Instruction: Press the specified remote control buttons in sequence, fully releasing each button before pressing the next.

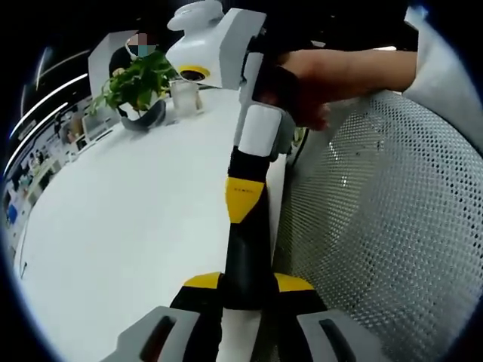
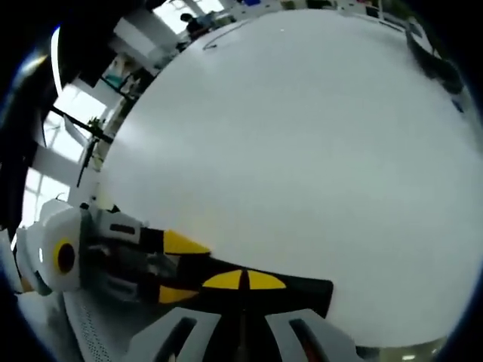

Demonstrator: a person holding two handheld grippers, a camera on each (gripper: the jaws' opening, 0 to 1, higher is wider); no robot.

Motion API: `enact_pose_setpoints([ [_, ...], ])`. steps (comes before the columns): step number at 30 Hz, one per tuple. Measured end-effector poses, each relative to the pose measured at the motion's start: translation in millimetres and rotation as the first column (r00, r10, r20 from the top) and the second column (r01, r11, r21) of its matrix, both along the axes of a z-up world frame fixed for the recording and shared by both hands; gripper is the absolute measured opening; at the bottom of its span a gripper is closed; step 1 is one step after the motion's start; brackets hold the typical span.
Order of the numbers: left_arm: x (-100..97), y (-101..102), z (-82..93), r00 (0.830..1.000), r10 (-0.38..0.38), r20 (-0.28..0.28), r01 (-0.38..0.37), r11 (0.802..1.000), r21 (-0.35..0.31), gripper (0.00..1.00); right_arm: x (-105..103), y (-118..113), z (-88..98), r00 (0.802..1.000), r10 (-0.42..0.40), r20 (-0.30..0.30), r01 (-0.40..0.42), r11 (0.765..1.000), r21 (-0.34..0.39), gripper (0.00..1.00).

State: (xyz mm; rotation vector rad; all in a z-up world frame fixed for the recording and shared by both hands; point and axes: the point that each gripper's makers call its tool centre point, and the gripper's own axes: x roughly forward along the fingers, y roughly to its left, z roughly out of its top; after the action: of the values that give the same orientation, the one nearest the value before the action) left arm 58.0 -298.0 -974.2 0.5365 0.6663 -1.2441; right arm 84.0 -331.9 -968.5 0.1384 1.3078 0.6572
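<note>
- Left gripper view: a potted plant (image 1: 136,90) stood at the white table's (image 1: 113,226) far edge; the left gripper (image 1: 243,290), jaws pressed together, met the right gripper (image 1: 253,143) (hand-held).
- Right gripper view: the right gripper (image 2: 241,290), jaws closed, hung over the table; no remote could be made out.

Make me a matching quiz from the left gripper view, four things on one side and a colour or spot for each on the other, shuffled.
Things:
1. plant
2. chair back
3. table
4. glass

Descriptions:
A. white mesh full of small holes
B. clear, standing right beside the dark plant pot
C. green leaves
D. plain white, flat and smooth

Pairs: 1-C, 2-A, 3-D, 4-B
</note>
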Motion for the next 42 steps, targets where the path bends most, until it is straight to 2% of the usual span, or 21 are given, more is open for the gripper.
enact_pose_setpoints([
  [3, 0.1, 0, -0.2, 1.0, 0.001, 0.002, -0.001, 1.0, 0.001, 0.24, 1, -1, 0.1, 0.999, -0.03, -0.027, 0.031, 0.999, 0.032, 0.0],
  [5, 0.2, -1, -0.4, 1.0, 0.0, 0.007, 0.0, 1.0, 0.004, 0.24, 1, -1, 0.7, 0.995, -0.065, -0.072, 0.068, 0.997, 0.047, 0.0],
  [9, 0.6, -1, -0.3, 1.0, 0.004, 0.006, -0.004, 1.0, 0.006, 0.24, 2, -2, 1.3, 0.992, -0.082, -0.1, 0.089, 0.994, 0.061, 0.0],
  [14, 1.6, -1, -0.2, 1.0, 0.02, -0.001, -0.02, 1.0, 0.0, 0.24, 4, -3, 8.3, 0.989, -0.109, -0.098, 0.117, 0.99, 0.081, 0.0],
  [18, 2.0, -1, -0.5, 1.0, 0.021, 0.002, -0.021, 1.0, -0.001, 0.24, 3, -5, 10.4, 0.988, -0.115, -0.104, 0.122, 0.99, 0.064, 0.0],
  [22, 2.8, -1, 0.6, 0.999, 0.044, -0.022, -0.044, 0.999, -0.014, 0.25, -7, -1, 9.0, 0.986, -0.079, -0.147, 0.087, 0.995, 0.05, 0.0],
  [27, 2.9, -1, 0.3, 0.999, 0.042, -0.02, -0.043, 0.999, -0.016, 0.25, -8, -5, 5.7, 0.99, -0.058, -0.127, 0.059, 0.998, 0.003, 0.0],
  [30, 3.0, -2, 0.2, 0.999, 0.043, -0.022, -0.043, 0.999, -0.018, 0.25, -9, -8, 0.8, 0.989, -0.057, -0.135, 0.055, 0.998, -0.02, 0.0],
  [38, 3.4, -2, 0.2, 0.999, 0.039, -0.017, -0.039, 0.999, -0.018, 0.25, -9, -8, 2.8, 0.989, -0.06, -0.137, 0.061, 0.998, 0.004, 0.0],
  [42, 4.1, -2, 0.7, 0.998, 0.054, -0.035, -0.055, 0.998, -0.029, 0.25, -9, -7, 3.0, 0.991, -0.036, -0.126, 0.036, 0.999, -0.001, 0.0],
])
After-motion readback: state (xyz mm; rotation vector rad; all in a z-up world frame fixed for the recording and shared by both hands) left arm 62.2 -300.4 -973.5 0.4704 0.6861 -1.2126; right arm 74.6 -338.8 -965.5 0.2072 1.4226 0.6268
